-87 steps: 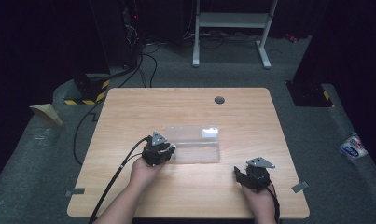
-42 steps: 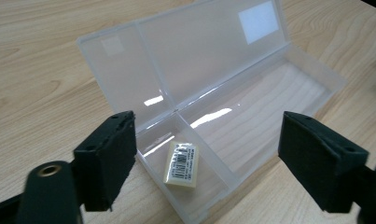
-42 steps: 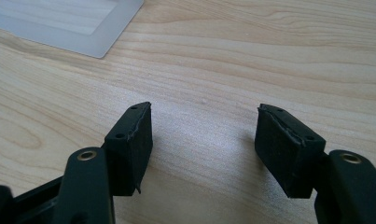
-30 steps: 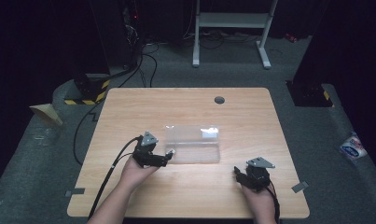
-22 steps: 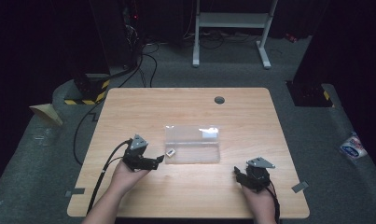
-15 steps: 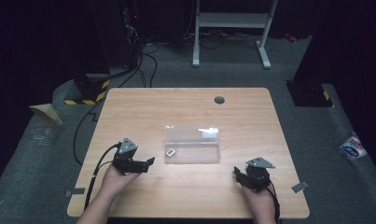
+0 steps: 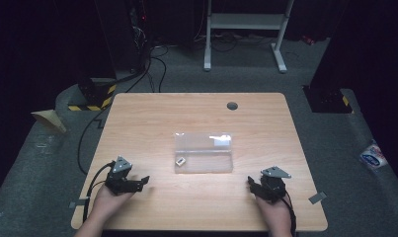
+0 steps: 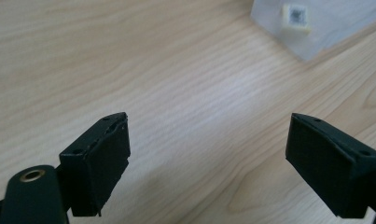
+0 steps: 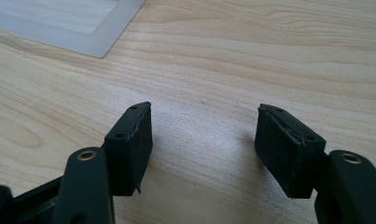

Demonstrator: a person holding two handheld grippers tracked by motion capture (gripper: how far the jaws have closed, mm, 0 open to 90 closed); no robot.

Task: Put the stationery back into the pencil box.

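A light wooden rectangular table point(image 7: 152, 123) carries a clear, flat rectangular plastic bag point(image 7: 203, 152) near its middle. A small white square piece with a dark mark point(image 7: 180, 161) lies at the bag's near left corner; in the left gripper view the same piece point(image 8: 295, 16) seems to lie inside the plastic point(image 8: 335, 23), but I cannot tell this for sure.

The left gripper point(image 7: 137, 182) is now at the near left part of the table, well apart from the bag. In the earliest picture it was at the left end of the bag, touching it or just beside it; since then it has moved step by step back and to the left. Its jaws are spread wide with nothing between them, only bare wood under them.

The right gripper point(image 7: 252, 185) rests at the near right part of the table, in the same place as in all earlier pictures. Its jaws are also spread apart and empty. A corner of the bag point(image 9: 64, 21) is seen ahead of it.

The bag has not moved, and the white piece has been uncovered since the gripper left.
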